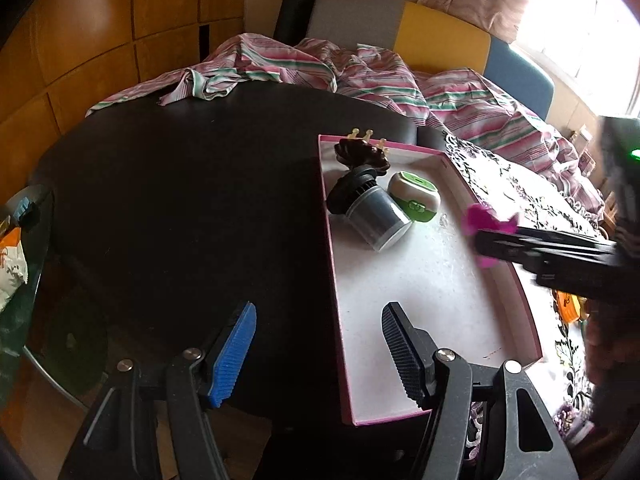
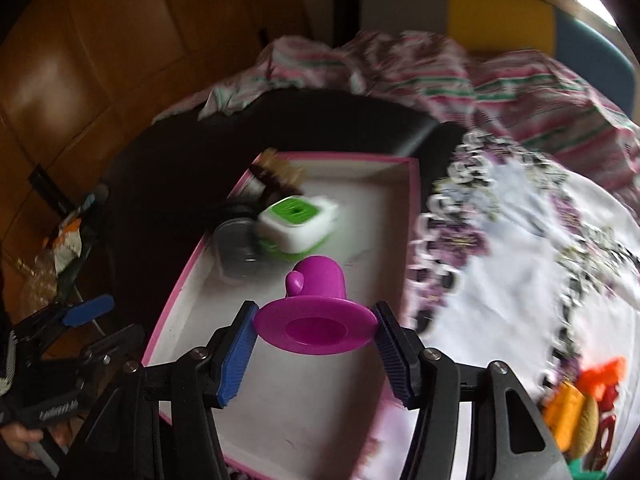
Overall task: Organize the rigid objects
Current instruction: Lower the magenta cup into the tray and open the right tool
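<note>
My right gripper (image 2: 316, 334) is shut on a magenta plastic cup with a wide rim (image 2: 316, 308), held above a pink-edged white tray (image 2: 328, 184). In the left wrist view the cup (image 1: 486, 224) and right gripper (image 1: 492, 246) hang over the tray's right edge (image 1: 496, 276). In the tray lie a grey cylinder with a black cap (image 1: 372, 210), a green-and-white box (image 1: 414, 196) and a dark hair claw (image 1: 362, 154). My left gripper (image 1: 318, 354) is open and empty over the tray's near left edge.
The tray rests on a dark round table (image 1: 180, 200) beside a white floral cloth (image 2: 520, 260). Orange and yellow toys (image 2: 580, 404) lie on the cloth at the right. Striped bedding (image 1: 360, 76) is piled behind. A bag (image 1: 12, 264) sits at the left.
</note>
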Available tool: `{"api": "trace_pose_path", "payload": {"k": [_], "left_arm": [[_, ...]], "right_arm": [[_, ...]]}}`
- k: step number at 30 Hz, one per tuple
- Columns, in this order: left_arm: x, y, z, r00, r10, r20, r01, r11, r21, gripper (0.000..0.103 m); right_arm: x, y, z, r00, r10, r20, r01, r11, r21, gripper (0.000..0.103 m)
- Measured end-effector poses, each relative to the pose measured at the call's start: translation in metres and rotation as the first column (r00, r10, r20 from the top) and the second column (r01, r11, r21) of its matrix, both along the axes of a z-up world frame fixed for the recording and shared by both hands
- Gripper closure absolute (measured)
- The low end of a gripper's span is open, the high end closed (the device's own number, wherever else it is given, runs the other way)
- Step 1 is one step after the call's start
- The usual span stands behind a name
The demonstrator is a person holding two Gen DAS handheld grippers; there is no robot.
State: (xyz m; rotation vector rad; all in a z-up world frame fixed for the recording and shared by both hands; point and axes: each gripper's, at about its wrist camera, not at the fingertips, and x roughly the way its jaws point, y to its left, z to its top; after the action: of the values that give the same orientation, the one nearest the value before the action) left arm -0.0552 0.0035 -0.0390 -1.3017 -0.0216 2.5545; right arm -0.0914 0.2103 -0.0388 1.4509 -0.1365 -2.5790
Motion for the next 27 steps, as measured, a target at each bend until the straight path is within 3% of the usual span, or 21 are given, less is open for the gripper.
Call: {"api": "trace_pose_path", "payload": {"k": [4,7,18,23,27], "left_arm": [[-0.001,-0.004,-0.003,1.0,0.011,0.011,-0.011,1.0,0.005,0.037],[-0.003,-0.007,-0.005,1.0,0.017,0.016,-0.017,1.0,0.008,0.037],[-0.003,-0.011,-0.005,1.0,0.025,0.015,-0.025,1.0,0.012,0.037],[-0.001,-0.01,-0.002,1.0,0.023,0.003,-0.023,1.0,0.009,0.036],[0.001,-0.009,0.0,1.0,0.017,-0.001,-0.017,1.0,0.009,0.036]], "right_arm": [[-0.031,-0.011,-0.024,0.998,-0.046,0.053,0.041,0.996,0.085,0.045],[-0.04,-0.013,-0.033,0.996,-0.08,0.042,0.073,0.986,0.147,0.044],[-0.036,0.002,-0.038,0.993,-0.108,0.045,0.101,0.987,0.127,0.044],[-0.021,0.003,-0.029,0.994,-0.112,0.002,0.111,0.986,0.121,0.036],[-0.013,0.006,-0.022,0.992,-0.121,-0.018,0.122,0.986,0.114,0.036]]}}
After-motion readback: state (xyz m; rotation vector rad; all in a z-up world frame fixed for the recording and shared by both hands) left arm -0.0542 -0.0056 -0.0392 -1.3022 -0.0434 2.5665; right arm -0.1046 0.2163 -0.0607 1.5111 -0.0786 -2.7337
